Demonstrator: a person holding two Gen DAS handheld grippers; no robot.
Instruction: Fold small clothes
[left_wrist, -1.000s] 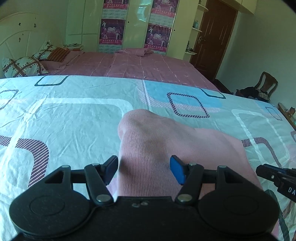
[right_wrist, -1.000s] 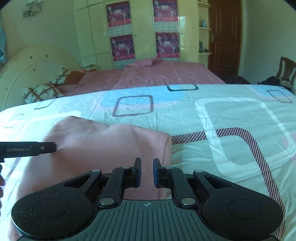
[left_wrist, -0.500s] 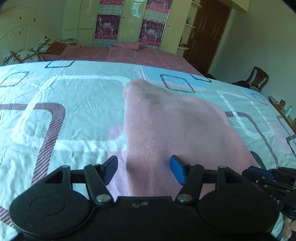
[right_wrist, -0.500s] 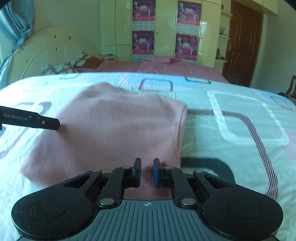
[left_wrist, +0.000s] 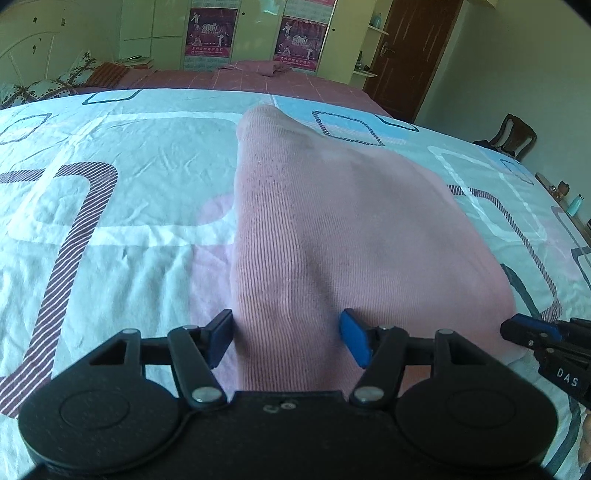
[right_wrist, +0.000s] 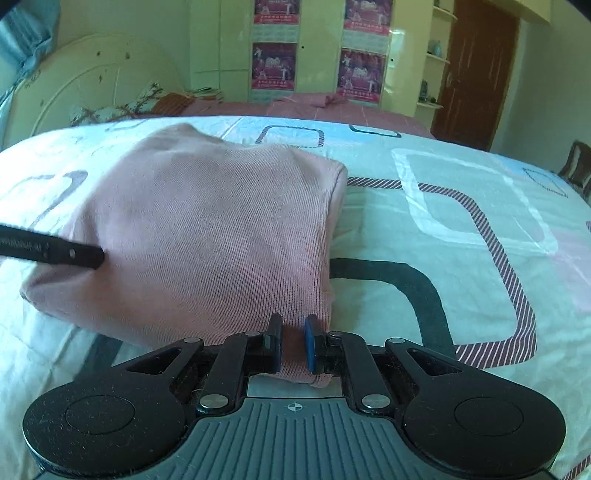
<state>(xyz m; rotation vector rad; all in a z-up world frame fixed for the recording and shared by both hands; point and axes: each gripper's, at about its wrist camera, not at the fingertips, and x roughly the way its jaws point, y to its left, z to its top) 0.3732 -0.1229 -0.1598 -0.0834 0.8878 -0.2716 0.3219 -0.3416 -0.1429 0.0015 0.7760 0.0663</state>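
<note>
A pink ribbed garment (left_wrist: 332, 229) lies folded on the patterned bed sheet (left_wrist: 110, 206), reaching away from both grippers. My left gripper (left_wrist: 286, 338) stands wide, its blue pads pressed against a thick fold at the garment's near left edge. One black finger (right_wrist: 74, 254) of it shows in the right wrist view, pushed into the cloth. My right gripper (right_wrist: 293, 343) is shut on the near right corner of the garment (right_wrist: 207, 229), with cloth pinched between its pads. Its tip (left_wrist: 532, 334) appears at the right edge of the left wrist view.
The sheet (right_wrist: 461, 258) spreads wide to the right and left of the garment. Behind it stands a second bed with a pink cover (left_wrist: 240, 79), pillows (left_wrist: 44, 86) and a cream headboard (right_wrist: 74, 96). A brown door (left_wrist: 410, 55) and a chair (left_wrist: 513, 134) are far right.
Both grippers have moved together and sunk toward the bed with the garment in them. More of the pink cloth now lies flat on the sheet ahead of them.
</note>
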